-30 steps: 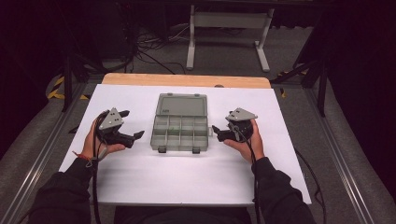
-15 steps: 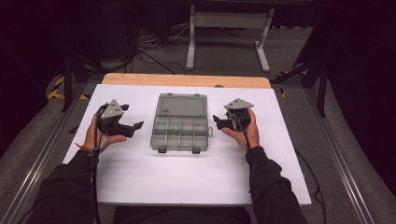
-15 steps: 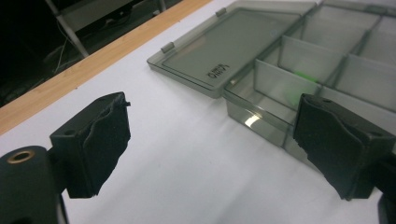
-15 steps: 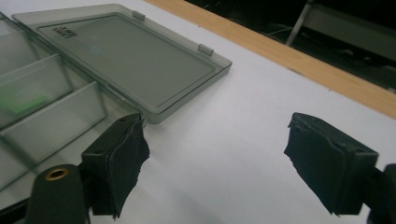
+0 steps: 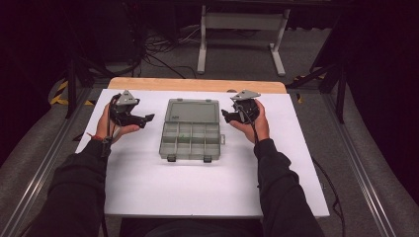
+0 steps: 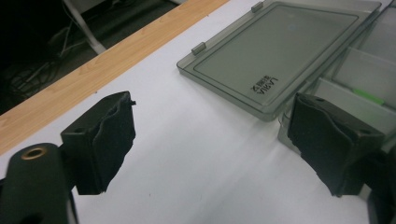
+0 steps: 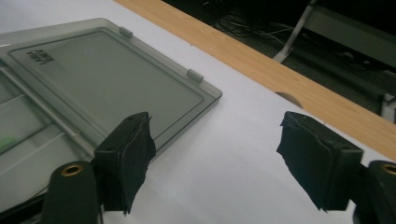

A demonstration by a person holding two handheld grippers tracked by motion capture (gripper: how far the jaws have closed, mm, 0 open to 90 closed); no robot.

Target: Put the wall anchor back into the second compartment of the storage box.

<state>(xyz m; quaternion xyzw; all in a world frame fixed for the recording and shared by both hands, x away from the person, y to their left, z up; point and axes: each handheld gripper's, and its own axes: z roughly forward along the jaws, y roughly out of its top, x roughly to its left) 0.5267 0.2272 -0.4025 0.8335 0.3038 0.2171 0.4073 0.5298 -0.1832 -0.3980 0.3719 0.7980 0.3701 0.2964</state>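
A grey see-through compartment box (image 5: 190,139) lies open in the middle of the white table top (image 5: 148,187), its lid (image 5: 192,110) folded back flat on the far side. My left gripper (image 5: 144,120) is held just left of the lid, jaws pointing at it. My right gripper (image 5: 226,117) is held just right of the lid. In the left gripper view the lid (image 6: 280,46) lies ahead of the open left gripper (image 6: 219,140). The right gripper view shows the lid (image 7: 107,79) beyond the open right gripper (image 7: 224,158). Both pairs of jaws have just been closing a little, with nothing between them.
A wooden strip (image 5: 197,85) runs along the table's far edge. Beyond it, on the floor, are a metal stand (image 5: 242,44) and cables. A small green piece (image 6: 369,95) shows in one compartment of the box.
Both hands have moved away from the person, from beside the box's compartments up to beside its open lid. Both pairs of jaws stand a little narrower.
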